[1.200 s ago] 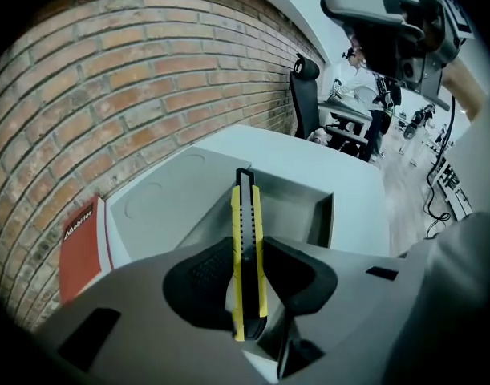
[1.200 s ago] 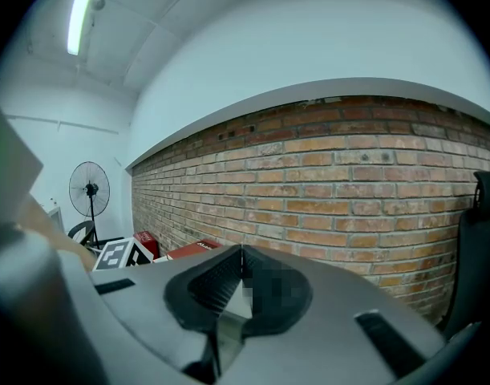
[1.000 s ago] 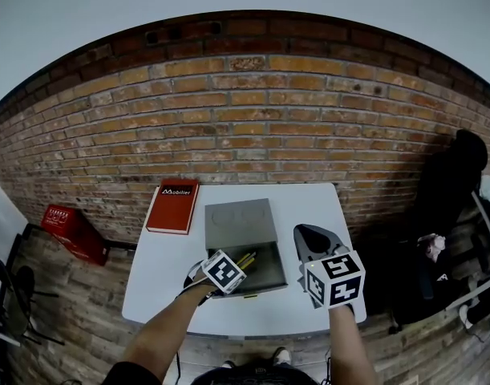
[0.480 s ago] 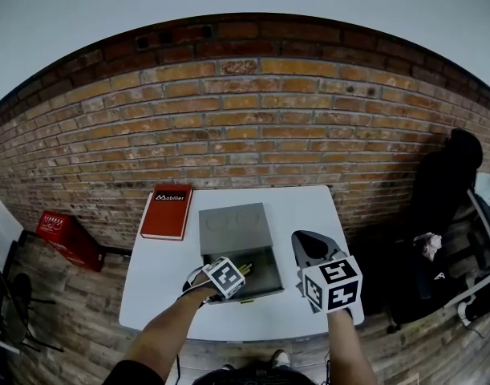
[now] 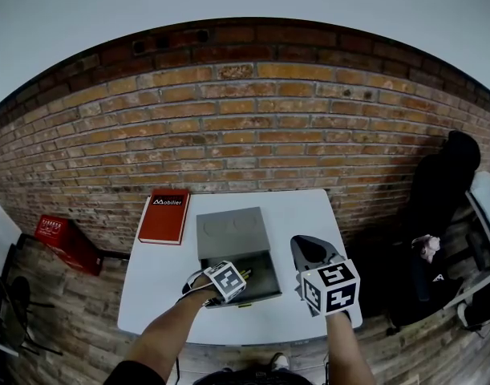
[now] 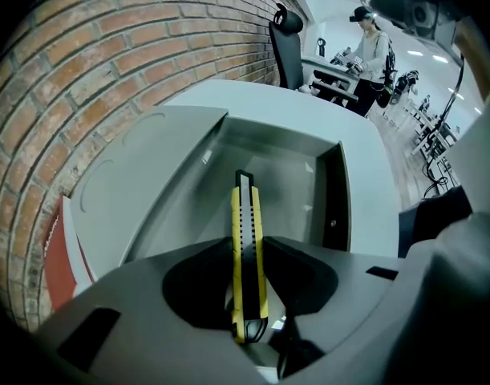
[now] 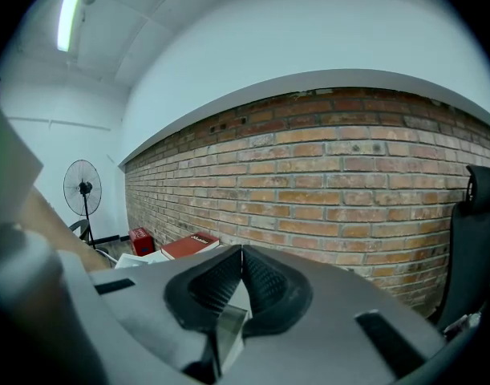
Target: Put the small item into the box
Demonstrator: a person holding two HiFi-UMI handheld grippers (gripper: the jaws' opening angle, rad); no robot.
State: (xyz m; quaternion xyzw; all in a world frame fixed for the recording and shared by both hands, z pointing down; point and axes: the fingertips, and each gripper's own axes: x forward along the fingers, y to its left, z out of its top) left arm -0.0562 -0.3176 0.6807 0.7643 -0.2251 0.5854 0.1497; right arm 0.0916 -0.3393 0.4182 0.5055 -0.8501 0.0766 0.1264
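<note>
The white bench (image 5: 148, 295) holds a grey metal box (image 5: 265, 273). Its lid (image 5: 231, 233) is open and lies flat behind it. A red book (image 5: 164, 216) lies just beside the box, near the brick wall.

The left hand-held gripper (image 6: 246, 251) has come a bit lower and closer to the open box than it was a second ago. It is squeezed tight on a yellow box cutter (image 6: 243, 215). The cutter's tip now points down into the box, but it is not lying inside yet. So I think the drop is very close: the jaws only need to let go.

The right hand-held gripper (image 7: 241, 251) has hardly moved. It hangs above the right side of the bench, pinched closed with nothing in it.

The book and the box look to be in the same spots as before.
</note>
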